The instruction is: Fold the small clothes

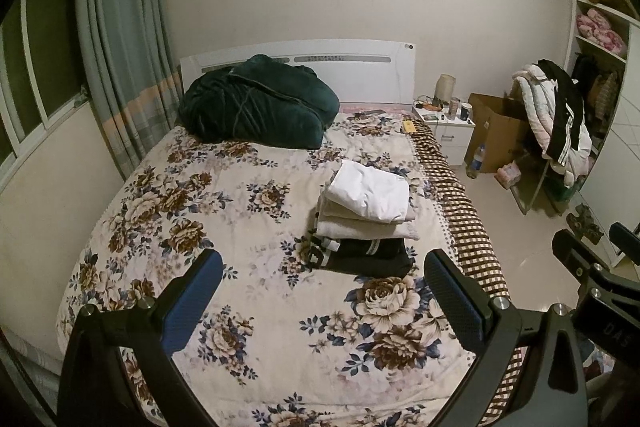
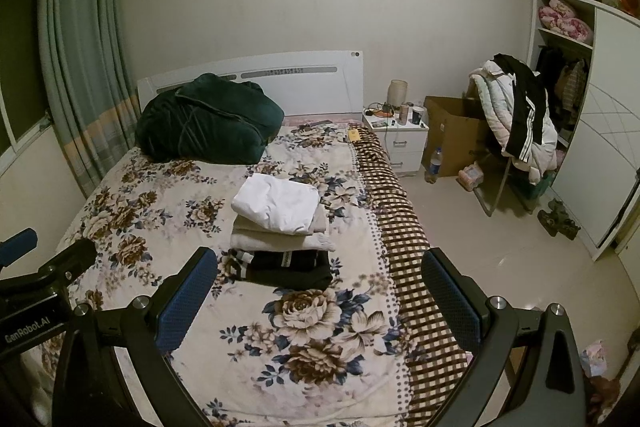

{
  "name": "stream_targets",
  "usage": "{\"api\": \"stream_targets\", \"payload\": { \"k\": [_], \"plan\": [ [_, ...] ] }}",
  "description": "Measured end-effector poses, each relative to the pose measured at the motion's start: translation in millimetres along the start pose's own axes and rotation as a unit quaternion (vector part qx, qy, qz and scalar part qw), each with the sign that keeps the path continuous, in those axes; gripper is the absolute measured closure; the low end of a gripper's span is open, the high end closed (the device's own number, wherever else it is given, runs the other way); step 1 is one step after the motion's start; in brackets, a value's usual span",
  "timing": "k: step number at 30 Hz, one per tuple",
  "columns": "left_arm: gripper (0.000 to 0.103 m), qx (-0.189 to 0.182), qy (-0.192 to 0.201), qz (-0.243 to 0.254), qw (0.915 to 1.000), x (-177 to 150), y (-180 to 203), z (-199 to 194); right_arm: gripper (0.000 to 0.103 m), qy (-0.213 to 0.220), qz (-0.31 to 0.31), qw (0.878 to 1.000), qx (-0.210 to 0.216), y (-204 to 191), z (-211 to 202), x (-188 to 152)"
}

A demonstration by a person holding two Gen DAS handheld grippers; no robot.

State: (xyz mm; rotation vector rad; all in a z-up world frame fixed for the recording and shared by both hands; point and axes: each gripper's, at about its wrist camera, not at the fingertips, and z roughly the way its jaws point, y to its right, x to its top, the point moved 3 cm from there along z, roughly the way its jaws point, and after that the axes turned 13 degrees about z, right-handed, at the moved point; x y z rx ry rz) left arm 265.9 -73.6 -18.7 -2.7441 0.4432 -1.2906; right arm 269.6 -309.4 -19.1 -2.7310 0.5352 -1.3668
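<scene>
Left wrist view: the left gripper (image 1: 324, 291) is spread wide and holds nothing. The stack of folded clothes (image 1: 366, 217) lies on the floral bedspread (image 1: 192, 195), just ahead of the fingertips and between them, not touching. A white garment (image 1: 372, 193) tops the stack; a black one (image 1: 372, 255) is lowest.

Right wrist view: the right gripper (image 2: 320, 289) is likewise wide and empty. The stack (image 2: 280, 227) lies ahead, nearer the left finger (image 2: 188, 297). The left gripper's body (image 2: 44, 283) shows at the left edge.

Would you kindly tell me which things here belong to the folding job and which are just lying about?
Job: stack of folded clothes, left gripper, right gripper.
Lying about: dark green blanket, nightstand, cardboard box, clothes-draped chair.
</scene>
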Motion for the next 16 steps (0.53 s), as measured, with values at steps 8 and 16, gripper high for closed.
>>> {"api": "stream_targets", "payload": {
  "k": [8,16],
  "plan": [
    [0.0,0.003,0.0,-0.002,1.0,4.7,-2.1,3.6,0.0,0.0,-0.001,1.0,0.0,-0.1,0.0,-0.4],
    [0.0,0.008,0.005,-0.003,0.9999,9.9,-4.2,2.6,0.0,0.0,0.0,1.0,0.001,0.3,1.1,0.5]
  ]
}}
